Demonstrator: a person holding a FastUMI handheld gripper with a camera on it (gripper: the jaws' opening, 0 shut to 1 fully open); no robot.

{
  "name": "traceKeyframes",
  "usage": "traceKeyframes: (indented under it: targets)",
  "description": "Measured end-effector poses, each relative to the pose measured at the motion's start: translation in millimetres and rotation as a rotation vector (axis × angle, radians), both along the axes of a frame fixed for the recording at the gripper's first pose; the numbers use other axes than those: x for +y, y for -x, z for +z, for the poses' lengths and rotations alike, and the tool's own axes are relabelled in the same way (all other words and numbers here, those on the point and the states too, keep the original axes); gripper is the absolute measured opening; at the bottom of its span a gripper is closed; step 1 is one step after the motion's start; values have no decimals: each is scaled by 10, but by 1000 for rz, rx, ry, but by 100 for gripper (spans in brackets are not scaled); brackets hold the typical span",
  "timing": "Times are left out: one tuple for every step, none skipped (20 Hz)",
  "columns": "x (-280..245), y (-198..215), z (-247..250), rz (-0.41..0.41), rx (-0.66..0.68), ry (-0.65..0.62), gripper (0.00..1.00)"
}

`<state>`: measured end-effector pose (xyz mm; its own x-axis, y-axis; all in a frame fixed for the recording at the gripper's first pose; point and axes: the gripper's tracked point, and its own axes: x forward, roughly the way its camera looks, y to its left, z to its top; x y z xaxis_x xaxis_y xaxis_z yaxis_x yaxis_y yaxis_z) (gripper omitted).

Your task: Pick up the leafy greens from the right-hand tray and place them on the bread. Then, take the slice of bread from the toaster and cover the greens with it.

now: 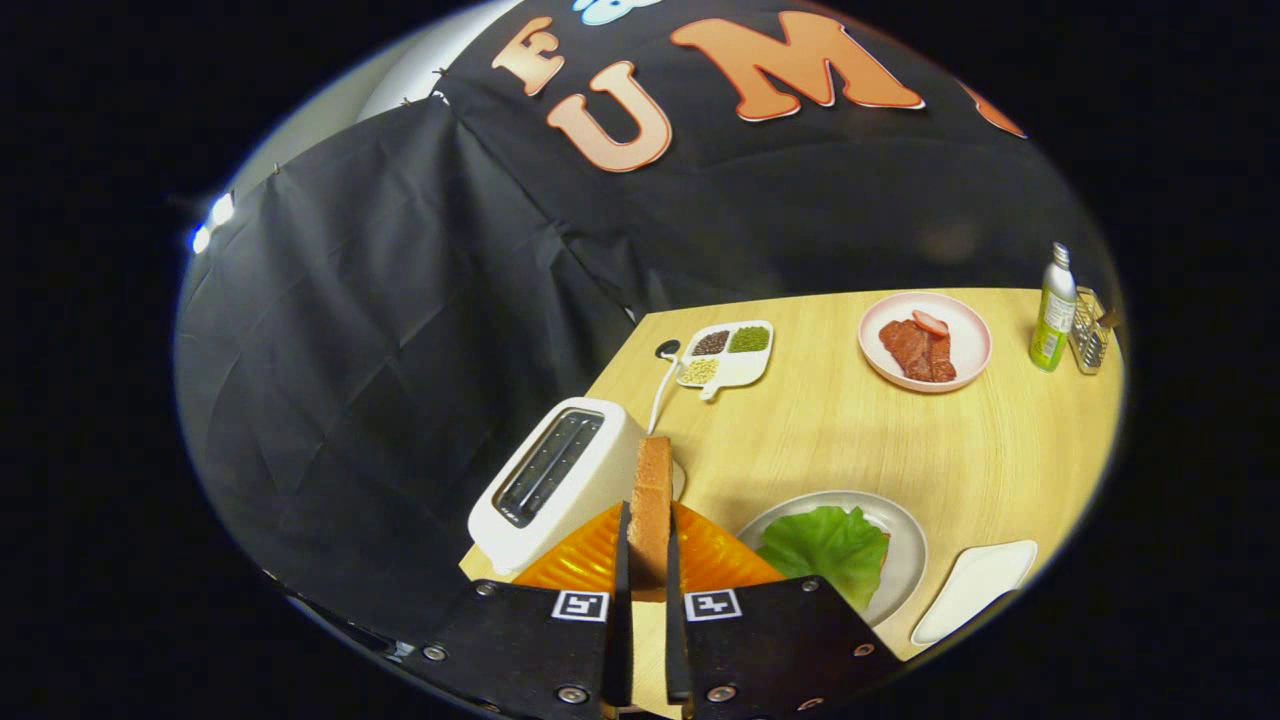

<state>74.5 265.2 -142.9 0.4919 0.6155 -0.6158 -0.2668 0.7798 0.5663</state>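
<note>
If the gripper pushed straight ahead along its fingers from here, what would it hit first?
Nothing close, probably. The gripper, shut on the bread slice, points past the toaster toward bare tabletop; farther on lies the compartment dish. Depth is uncertain.

gripper (648, 560), flat black plates, silver screws, square coded markers
</note>
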Motion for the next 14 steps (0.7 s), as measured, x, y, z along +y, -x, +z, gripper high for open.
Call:
traceKeyframes:
  targets:
    - [-22,21,-101,-3,21,-4,13]
    - [-55,35,-167,-10,40,-10,13]
    - [-98,39,-230,-19,56,-16,13]
    - [-141,60,-296,-28,68,-18,13]
    - [-189,49,-373,-39,76,-16,13]
    - [-250,49,-430,-42,83,-14,13]
    - [-291,50,-509,-47,91,-13,13]
    - [-327,69,-579,-48,107,-11,13]
    - [-361,92,-642,-51,120,-12,13]
    - [-384,174,-679,-51,132,-12,13]
    - [-412,186,-728,-55,139,-15,14]
    - [-434,197,-765,-55,143,-19,13]
    - [-462,204,-805,-55,146,-21,13]
    - [-495,234,-842,-54,147,-19,13]
